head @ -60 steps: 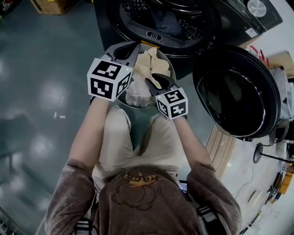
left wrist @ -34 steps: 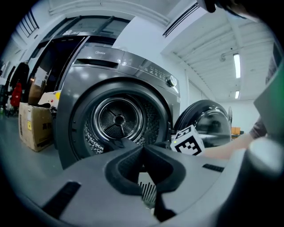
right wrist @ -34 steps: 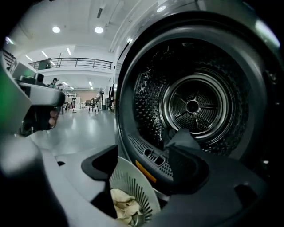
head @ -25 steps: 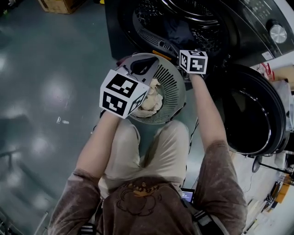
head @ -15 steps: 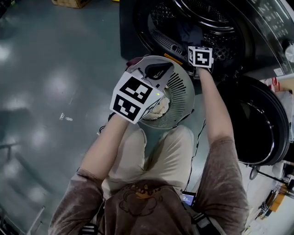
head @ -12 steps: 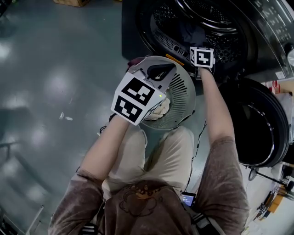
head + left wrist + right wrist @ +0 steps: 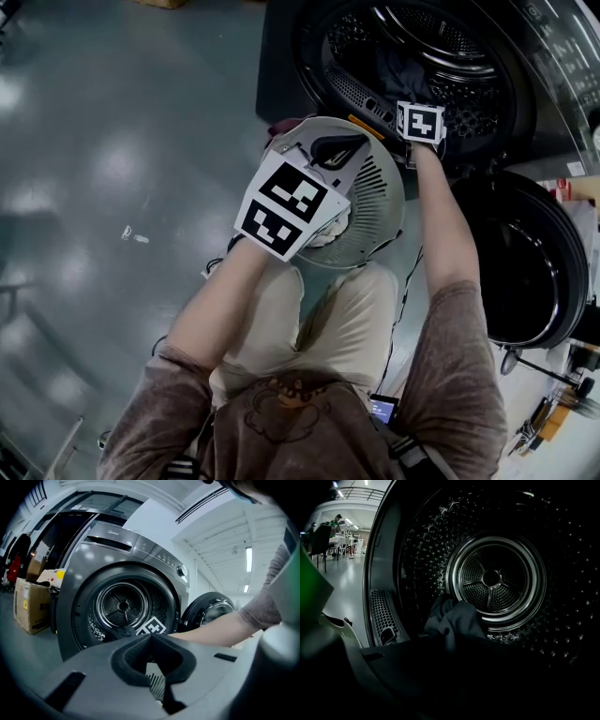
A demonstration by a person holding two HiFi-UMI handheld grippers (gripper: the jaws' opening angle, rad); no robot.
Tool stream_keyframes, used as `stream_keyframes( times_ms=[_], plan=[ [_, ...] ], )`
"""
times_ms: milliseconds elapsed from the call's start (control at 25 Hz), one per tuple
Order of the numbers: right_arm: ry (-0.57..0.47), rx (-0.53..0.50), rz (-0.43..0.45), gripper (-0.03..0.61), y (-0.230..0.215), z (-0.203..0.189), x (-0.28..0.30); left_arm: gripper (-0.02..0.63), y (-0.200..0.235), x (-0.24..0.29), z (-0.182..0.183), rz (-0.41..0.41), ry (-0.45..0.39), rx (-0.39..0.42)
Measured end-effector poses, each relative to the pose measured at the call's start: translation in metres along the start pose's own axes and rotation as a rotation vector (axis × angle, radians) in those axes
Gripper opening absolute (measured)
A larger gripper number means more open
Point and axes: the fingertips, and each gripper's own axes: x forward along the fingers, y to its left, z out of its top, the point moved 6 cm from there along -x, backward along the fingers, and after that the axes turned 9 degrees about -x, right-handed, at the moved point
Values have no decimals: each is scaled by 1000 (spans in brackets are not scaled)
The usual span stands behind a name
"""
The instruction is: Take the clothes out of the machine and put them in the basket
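A grey slotted basket [image 7: 380, 202] with pale clothes [image 7: 330, 225] in it hangs in front of the open machine [image 7: 309, 56]. My left gripper [image 7: 336, 148] is shut on the basket's rim; in the left gripper view its jaws [image 7: 151, 641] close over the slotted wall [image 7: 155, 685]. My right gripper [image 7: 445, 637] reaches into the drum [image 7: 497, 578]. Its jaws have just been closing and now pinch a dark grey garment [image 7: 452, 618], which bunches up above them. In the head view only its marker cube [image 7: 420, 122] shows at the drum mouth.
The machine's round door [image 7: 525, 262] stands open to the right, beside my right arm. A perforated lint filter [image 7: 384, 616] sits at the drum's left lip. A cardboard box [image 7: 29, 604] stands on the floor left of the machine.
The right gripper left the basket, where it had dropped pale clothes, and reached into the drum mouth. The left gripper and the basket stayed together in front of the machine.
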Motion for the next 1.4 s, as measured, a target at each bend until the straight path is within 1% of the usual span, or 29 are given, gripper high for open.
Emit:
stream_keyframes(
  times_ms=[40, 120, 320, 560, 760, 1000, 1160, 1400],
  plan=[
    [-7, 2, 0, 70, 0, 0, -3, 7, 0, 0, 0, 0, 0, -1],
    [-21, 4, 7, 51, 1, 1, -9, 6, 1, 0, 0, 2, 1, -5],
    [-88, -6, 48, 41, 6, 7, -34, 7, 4, 0, -1, 11, 11, 3],
    [-183, -3, 91, 37, 17, 9, -84, 6, 11, -1, -5, 54, 17, 5],
    [-249, 11, 145, 35, 34, -10, -127, 8, -1, 1, -6, 51, 31, 37],
    [-281, 36, 201, 32, 60, -40, -169, 8, -10, 7, -7, 60, 45, 67],
    [-296, 71, 243, 21, 78, -52, -192, 8, -13, 7, -6, 63, 35, 66],
    [-305, 87, 307, 20, 101, -66, -216, 8, -15, 8, -6, 70, 32, 66]
  ],
)
